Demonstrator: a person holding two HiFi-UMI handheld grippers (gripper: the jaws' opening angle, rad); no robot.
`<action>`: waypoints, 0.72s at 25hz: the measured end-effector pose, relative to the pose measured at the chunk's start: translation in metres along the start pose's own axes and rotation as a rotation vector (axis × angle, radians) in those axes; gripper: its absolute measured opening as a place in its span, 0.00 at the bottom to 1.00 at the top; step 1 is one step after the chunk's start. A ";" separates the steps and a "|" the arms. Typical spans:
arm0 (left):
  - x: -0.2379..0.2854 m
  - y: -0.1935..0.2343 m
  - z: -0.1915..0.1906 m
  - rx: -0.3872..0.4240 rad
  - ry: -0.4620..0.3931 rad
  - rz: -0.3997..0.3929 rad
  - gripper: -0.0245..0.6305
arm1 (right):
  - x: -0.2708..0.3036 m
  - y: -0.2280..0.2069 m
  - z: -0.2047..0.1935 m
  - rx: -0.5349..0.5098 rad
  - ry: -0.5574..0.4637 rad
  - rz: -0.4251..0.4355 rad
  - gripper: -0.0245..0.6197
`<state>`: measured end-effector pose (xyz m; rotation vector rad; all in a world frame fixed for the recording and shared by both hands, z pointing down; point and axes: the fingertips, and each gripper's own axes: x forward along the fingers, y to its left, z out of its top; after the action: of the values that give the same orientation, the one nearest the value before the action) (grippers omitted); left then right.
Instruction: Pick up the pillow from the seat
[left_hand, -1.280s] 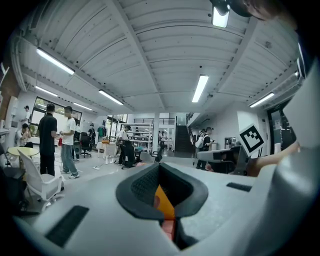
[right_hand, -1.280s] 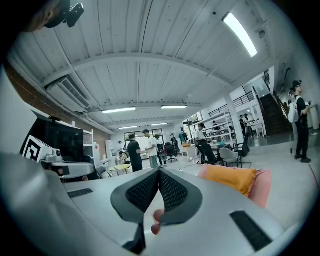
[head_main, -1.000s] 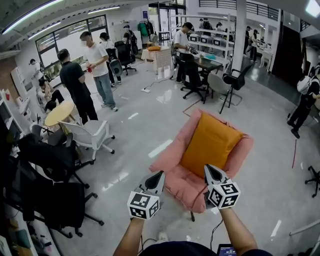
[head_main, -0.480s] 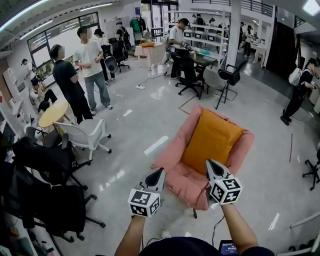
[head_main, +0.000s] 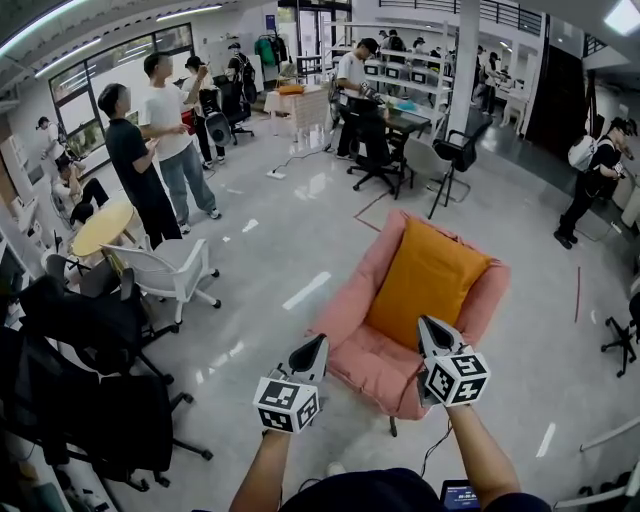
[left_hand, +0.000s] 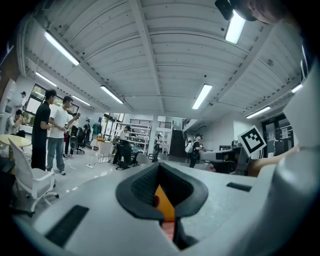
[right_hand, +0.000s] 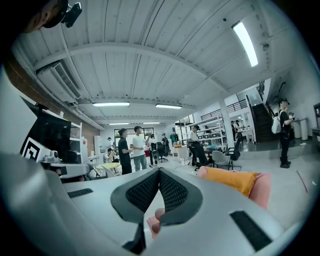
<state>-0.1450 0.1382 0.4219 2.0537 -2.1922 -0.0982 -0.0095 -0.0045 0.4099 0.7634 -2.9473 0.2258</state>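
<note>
Head view: both hands have crept toward the pink armchair (head_main: 365, 365). The left gripper (head_main: 314, 350) is off its front-left corner, the right gripper (head_main: 432, 332) is over the seat's front edge, and the orange pillow (head_main: 425, 285) leans on the backrest beyond both. Left gripper view: jaws pressed together, empty, a sliver of orange past them; right gripper view: same, jaws together and empty, pillow (right_hand: 227, 180) ahead-right. Risk: arriving closed they'd just shove the pillow into the cushions, and a shallow pinch on soft fabric could slip.

no readable text, labels or numbers anywhere
</note>
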 end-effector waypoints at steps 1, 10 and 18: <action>-0.001 0.003 -0.002 -0.005 0.000 0.000 0.04 | 0.001 0.001 -0.001 0.003 0.001 -0.002 0.06; 0.008 0.010 -0.006 -0.008 0.002 -0.011 0.04 | 0.010 -0.002 -0.004 0.008 0.007 -0.014 0.06; 0.033 0.015 -0.010 0.006 0.021 -0.029 0.04 | 0.027 -0.020 -0.006 0.023 0.004 -0.026 0.06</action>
<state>-0.1602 0.1071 0.4352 2.0807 -2.1533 -0.0735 -0.0228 -0.0332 0.4218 0.8034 -2.9341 0.2586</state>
